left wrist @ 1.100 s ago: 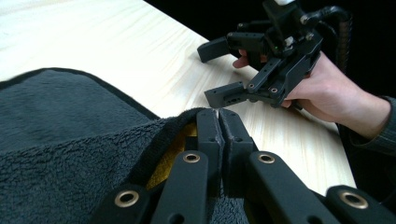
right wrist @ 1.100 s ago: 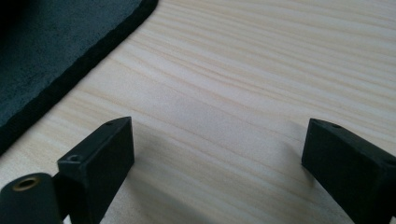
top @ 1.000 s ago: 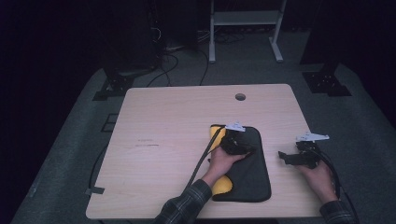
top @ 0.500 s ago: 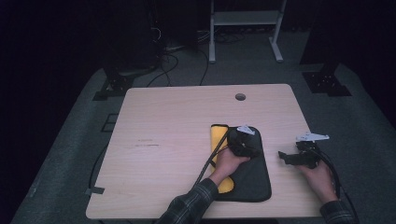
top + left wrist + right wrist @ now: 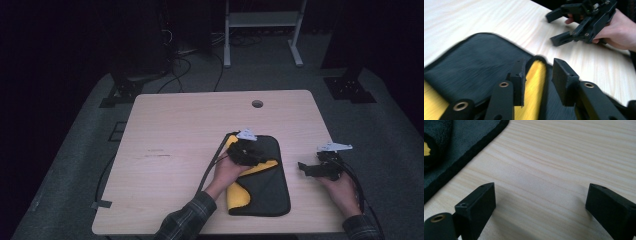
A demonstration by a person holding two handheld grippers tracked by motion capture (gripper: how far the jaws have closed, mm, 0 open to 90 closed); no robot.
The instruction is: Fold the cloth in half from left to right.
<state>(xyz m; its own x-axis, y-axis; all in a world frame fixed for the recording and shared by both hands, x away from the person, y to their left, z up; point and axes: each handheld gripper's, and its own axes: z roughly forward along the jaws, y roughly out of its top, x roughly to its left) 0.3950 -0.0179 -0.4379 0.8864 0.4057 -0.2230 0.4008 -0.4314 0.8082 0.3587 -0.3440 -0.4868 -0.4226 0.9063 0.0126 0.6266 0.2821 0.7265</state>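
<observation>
surface (image 5: 175, 145): pale wood, round hole (image 5: 257, 104) near its far edge
floor (image 5: 75, 165): grey carpet, cables (image 5: 185, 60) at far left
frame (image 5: 262, 20): white legs, far behind

The cloth (image 5: 265, 182) lies on the table (image 5: 175, 150), right of centre, near the front edge. The left gripper (image 5: 246, 151) sits over its rear part; the right gripper (image 5: 311, 169) rests just right of it.

No readable text, label, brand, number or sign anywhere. Faint dark marks on the table (image 5: 157, 154), too small to make out as writing.
</observation>
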